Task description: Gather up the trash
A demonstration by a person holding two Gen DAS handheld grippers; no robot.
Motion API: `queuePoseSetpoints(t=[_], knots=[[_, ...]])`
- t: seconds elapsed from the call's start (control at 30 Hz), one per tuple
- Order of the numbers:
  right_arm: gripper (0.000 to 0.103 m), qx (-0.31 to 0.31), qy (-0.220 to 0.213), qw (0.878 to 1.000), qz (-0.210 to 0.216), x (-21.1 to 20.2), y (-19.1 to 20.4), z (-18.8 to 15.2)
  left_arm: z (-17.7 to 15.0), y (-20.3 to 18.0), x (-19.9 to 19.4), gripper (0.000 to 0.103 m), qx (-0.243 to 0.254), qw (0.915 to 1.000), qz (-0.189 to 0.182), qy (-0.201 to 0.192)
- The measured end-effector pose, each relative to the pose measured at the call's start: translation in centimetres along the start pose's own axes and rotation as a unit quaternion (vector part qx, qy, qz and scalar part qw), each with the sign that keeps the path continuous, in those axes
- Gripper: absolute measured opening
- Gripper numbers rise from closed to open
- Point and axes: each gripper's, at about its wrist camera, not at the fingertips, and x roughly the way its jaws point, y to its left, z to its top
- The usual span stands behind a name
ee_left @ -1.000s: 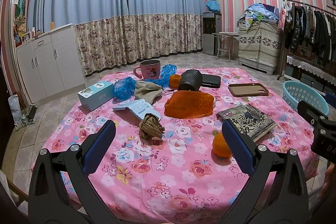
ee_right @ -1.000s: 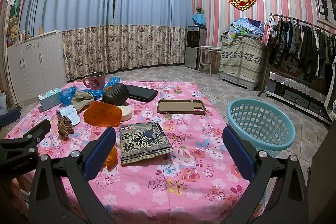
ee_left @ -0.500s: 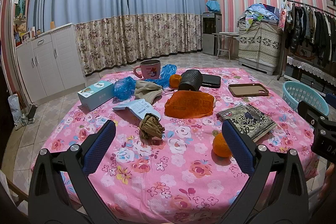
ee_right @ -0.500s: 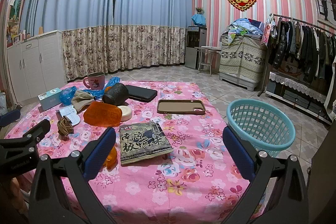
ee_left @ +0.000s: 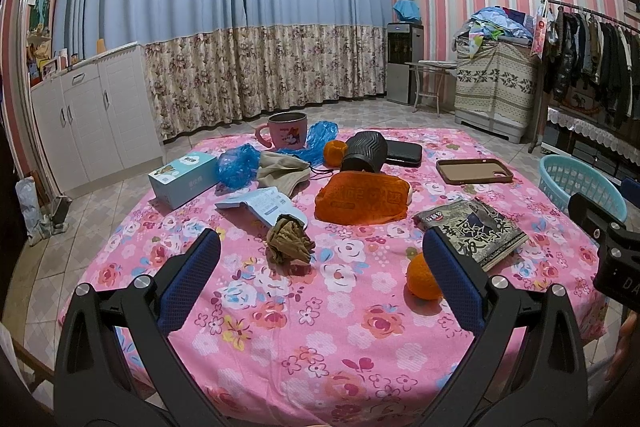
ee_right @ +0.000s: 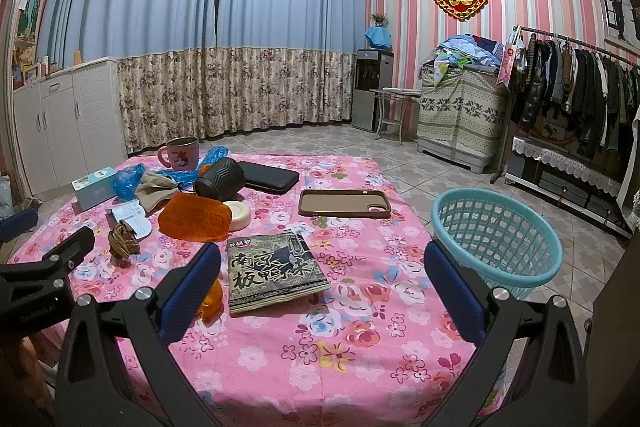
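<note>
A crumpled brown paper ball (ee_left: 290, 239) lies on the pink floral tablecloth (ee_left: 320, 327), just beyond my left gripper (ee_left: 320, 279), which is open and empty above the near edge. An orange (ee_left: 422, 277) sits by its right finger. Blue plastic bags (ee_left: 240, 167) and a white paper slip (ee_left: 260, 205) lie farther back. My right gripper (ee_right: 320, 283) is open and empty over the near right of the table, behind a dark food packet (ee_right: 272, 271). A turquoise basket (ee_right: 496, 235) stands on the floor right of the table.
On the table are an orange pouch (ee_left: 362, 197), a black ribbed cup (ee_left: 366, 151), a pink mug (ee_left: 286, 135), a tissue box (ee_left: 184, 179), a beige cloth (ee_left: 282, 169), a phone case (ee_right: 344, 203), a black wallet (ee_right: 270, 177) and a second orange (ee_left: 334, 153).
</note>
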Motion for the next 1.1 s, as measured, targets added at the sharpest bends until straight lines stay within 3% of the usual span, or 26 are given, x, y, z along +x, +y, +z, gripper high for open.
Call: queuePoseSetpoints(t=[0.4,0.67,0.77,1.0,1.1], knots=[[0.099,0.003,0.001,1.000,-0.004,0.0,-0.3,0.0,-0.4,-0.1,0.1,0.098,-0.002,1.0000,0.000,0.002],[0.099,0.008,0.024,1.000,-0.007,1.0,-0.6,0.0,-0.8,-0.2,0.3,0.098,-0.002,0.9998,0.005,0.017],[0.099,0.008,0.043,0.999,-0.009,1.8,-0.7,-0.1,-0.5,-0.1,0.6,0.098,-0.004,0.9997,0.008,0.023],[0.099,-0.001,0.022,1.000,-0.012,1.5,-0.5,0.5,0.9,0.9,0.6,0.098,0.003,0.9993,0.031,0.019],[0.099,0.007,0.028,1.000,-0.003,2.1,-0.5,0.5,1.9,2.2,2.1,0.098,0.004,0.9991,0.025,0.034]])
